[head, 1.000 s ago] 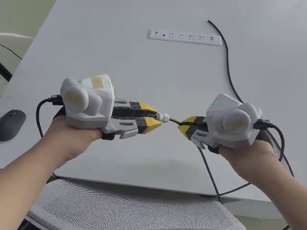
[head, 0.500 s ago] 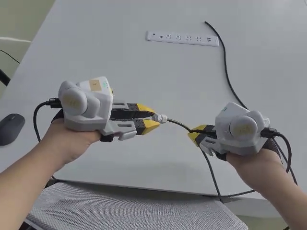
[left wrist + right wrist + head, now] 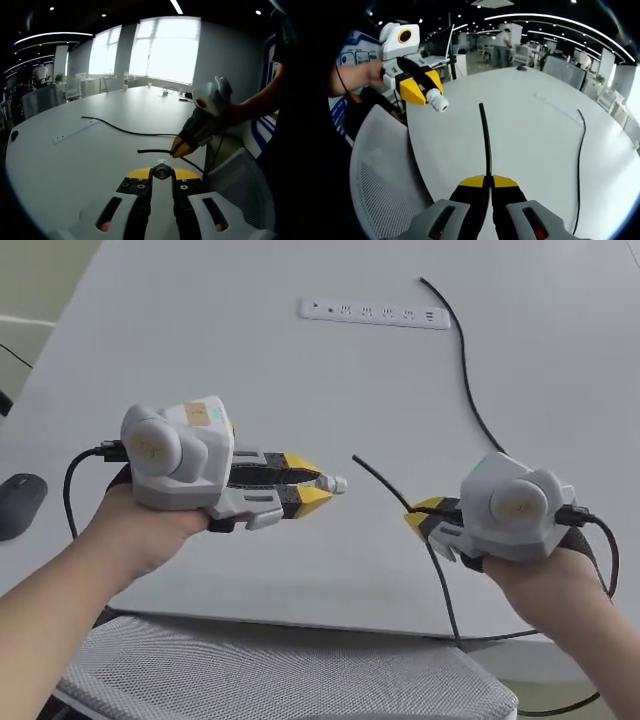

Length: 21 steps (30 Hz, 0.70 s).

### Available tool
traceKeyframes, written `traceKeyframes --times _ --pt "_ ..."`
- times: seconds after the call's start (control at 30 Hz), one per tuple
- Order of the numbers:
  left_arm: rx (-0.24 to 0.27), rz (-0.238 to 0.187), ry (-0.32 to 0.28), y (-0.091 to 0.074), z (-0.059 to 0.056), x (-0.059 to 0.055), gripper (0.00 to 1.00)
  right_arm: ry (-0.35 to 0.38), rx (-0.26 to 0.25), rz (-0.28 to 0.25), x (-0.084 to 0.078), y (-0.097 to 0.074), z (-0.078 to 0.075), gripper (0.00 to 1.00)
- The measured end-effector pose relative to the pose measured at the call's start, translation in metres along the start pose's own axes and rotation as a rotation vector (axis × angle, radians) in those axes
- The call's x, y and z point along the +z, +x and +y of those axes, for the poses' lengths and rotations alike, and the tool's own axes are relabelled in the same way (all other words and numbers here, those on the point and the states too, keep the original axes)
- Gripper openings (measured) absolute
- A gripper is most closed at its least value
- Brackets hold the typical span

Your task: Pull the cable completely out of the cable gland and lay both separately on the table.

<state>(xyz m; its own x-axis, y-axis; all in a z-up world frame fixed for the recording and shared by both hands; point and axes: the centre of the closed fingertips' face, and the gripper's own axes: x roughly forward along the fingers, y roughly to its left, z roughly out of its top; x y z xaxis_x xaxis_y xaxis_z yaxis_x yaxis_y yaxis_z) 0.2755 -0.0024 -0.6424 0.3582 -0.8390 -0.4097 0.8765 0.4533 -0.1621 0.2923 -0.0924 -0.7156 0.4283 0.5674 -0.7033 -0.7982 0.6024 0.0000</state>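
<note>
My left gripper is shut on the small white cable gland, held above the table's near edge. In the left gripper view the gland sits pinched between the yellow tips. My right gripper is shut on the black cable, whose free end sticks up and left, clear of the gland. The right gripper view has the cable rising straight from the jaws, with the gland apart at upper left.
A white power strip lies at the far middle of the white table, its black cord running toward the right. A dark mouse sits at the left edge. A grey mesh chair is below.
The right gripper has drawn away to the right with the cable. The cable's end has come out of the gland, which stays in the left gripper.
</note>
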Motion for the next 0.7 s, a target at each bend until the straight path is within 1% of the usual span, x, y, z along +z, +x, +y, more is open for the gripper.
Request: traceKeyframes --times 0.13,0.33,0.6,0.7 --pt "-0.007 -0.001 0.002 0.0 -0.002 -0.004 0.15 0.0 -0.009 0.003 0.001 -0.003 -0.001 0.0" --pt "-0.01 -0.004 0.002 -0.002 -0.001 -0.011 0.15 -0.006 -0.017 0.011 0.003 -0.003 -0.001 0.0" --pt "-0.021 -0.005 -0.001 -0.002 -0.002 -0.021 0.15 -0.041 -0.029 0.019 0.015 -0.001 -0.005 0.0" --pt "-0.021 -0.007 -0.003 -0.002 -0.002 -0.025 0.15 -0.058 -0.034 0.026 0.021 0.003 -0.008 0.0"
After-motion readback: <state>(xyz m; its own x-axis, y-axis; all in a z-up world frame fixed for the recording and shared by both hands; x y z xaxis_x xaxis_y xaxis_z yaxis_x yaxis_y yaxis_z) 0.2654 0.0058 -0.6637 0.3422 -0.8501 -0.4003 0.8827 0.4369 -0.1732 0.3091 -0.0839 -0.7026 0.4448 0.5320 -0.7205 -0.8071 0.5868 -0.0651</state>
